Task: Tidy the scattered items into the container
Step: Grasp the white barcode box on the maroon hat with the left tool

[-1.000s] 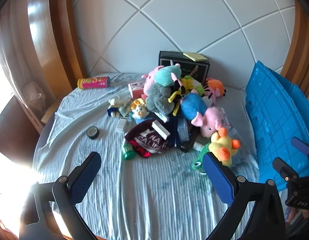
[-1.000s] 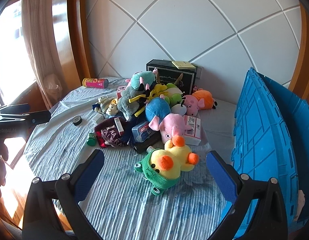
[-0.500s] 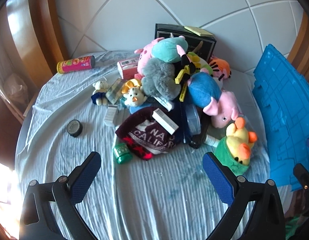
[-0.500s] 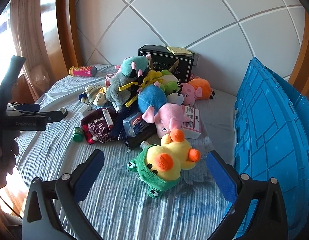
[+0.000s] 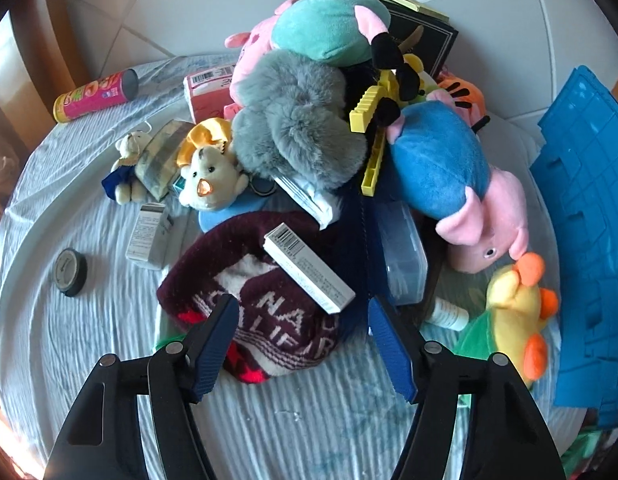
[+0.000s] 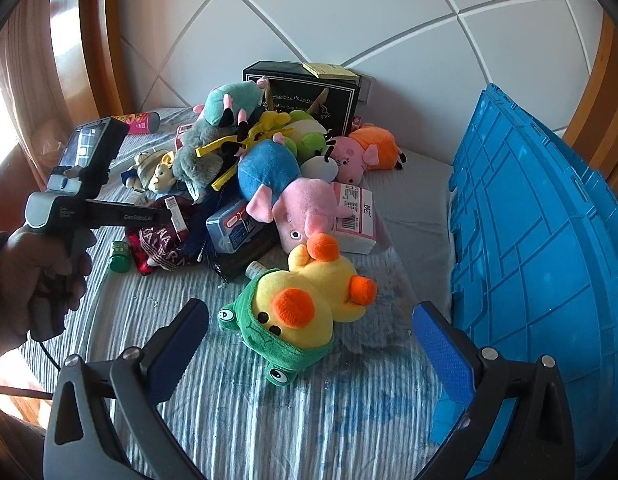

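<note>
A heap of plush toys and small boxes lies on a striped sheet. My left gripper (image 5: 301, 316) is open, its jaws on either side of a maroon knit hat (image 5: 265, 312) with a white carton (image 5: 309, 266) lying on it. It also shows in the right wrist view (image 6: 149, 216). My right gripper (image 6: 309, 332) is open and empty, its jaws on either side of a yellow duck plush in a green frog hood (image 6: 301, 308). The blue crate (image 6: 541, 248) stands on the right; it also shows in the left wrist view (image 5: 585, 240).
A blue-and-pink pig plush (image 6: 285, 192), a grey fluffy plush (image 5: 297, 128), a black gift box (image 6: 305, 88), a pink chips can (image 5: 97, 94), a tape roll (image 5: 71, 272), a green bottle (image 6: 120, 256) and a clear case (image 5: 403, 256) lie around. A padded wall stands behind.
My left gripper has moved forward and down to the maroon hat, jaws narrower. My right gripper has come closer to the duck plush.
</note>
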Tool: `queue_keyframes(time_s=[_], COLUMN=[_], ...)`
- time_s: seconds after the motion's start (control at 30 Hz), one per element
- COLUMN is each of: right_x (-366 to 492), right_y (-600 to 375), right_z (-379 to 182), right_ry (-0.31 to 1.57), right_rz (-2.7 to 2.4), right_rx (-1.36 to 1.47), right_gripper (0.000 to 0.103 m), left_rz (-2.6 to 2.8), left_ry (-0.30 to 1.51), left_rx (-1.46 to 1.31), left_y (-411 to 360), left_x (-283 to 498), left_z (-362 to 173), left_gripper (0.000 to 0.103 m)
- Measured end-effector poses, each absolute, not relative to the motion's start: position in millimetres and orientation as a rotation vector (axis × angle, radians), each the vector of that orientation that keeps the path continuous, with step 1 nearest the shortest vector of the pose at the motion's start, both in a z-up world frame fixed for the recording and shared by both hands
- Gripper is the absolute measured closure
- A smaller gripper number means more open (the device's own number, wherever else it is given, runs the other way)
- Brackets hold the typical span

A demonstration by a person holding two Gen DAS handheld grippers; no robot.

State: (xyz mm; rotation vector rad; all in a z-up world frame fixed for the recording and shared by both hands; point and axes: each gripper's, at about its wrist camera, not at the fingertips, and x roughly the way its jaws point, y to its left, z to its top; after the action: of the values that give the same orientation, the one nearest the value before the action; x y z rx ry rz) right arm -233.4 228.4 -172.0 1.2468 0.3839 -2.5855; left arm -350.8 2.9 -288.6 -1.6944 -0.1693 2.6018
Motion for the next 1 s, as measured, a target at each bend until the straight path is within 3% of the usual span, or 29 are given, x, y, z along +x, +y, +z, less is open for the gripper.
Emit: queue_keyframes(time_s=[0.13, 0.2, 0.27, 0.43, 0.83, 0.9, 0.93, 0.97, 1.0], right_x=[-237.0, -238.2, -240.1, -248.7, -264.5, -263.7, -263.0, -262.4, -262.0], right_y=[231.0, 231.7, 233.1, 232.4, 211.3, 209.0, 207.6, 206.5, 205.9], right_z=[-180.3, -182.9, -184.6, -188.7, -215.3, -215.3, -214.4, -213.2, -212.3], right_ry=[0.381, 0.376, 0.371, 0.365, 0.420, 0.423, 0.431, 0.439, 0.446], right_rz=[-2.575, -2.572, -2.572, -2.567, -2.491, -2.484, -2.482, -2.480, -2.479], right_rx=[1.282, 1.293, 1.302, 1.307, 1.331, 1.327, 1.321, 1.314, 1.311], right_gripper=[0.000, 0.000, 0.000, 0.000, 0.000, 0.000, 0.000, 0.000, 0.000], left_rz=[2.572, 2.544, 2.523, 2.531, 2.542, 2.535, 2.519, 2.510, 2.519], left_ry=[-0.183, -0.219, -0.220, -0.218, -0.356, -0.395, -0.450, -0.492, -0.527], left_rx=[-1.777, -1.811, -1.815, -1.769, -1.680, -1.676, -1.670, -1.670, -1.667], left_y=[2.6, 0.4, 1.8, 0.8, -31.5, -32.6, -35.1, -37.0, -38.4], left_x=[-375.6, -383.1, -386.6, -383.0, -351.9, -352.6, -354.4, -356.3, -358.6], left_z=[-315.5, -324.5, -326.3, -317.2, -299.8, -301.5, -302.9, -304.8, -305.4], left_gripper=[0.036, 0.047, 0.072, 0.103, 0.103, 0.102, 0.090, 0.054, 0.032])
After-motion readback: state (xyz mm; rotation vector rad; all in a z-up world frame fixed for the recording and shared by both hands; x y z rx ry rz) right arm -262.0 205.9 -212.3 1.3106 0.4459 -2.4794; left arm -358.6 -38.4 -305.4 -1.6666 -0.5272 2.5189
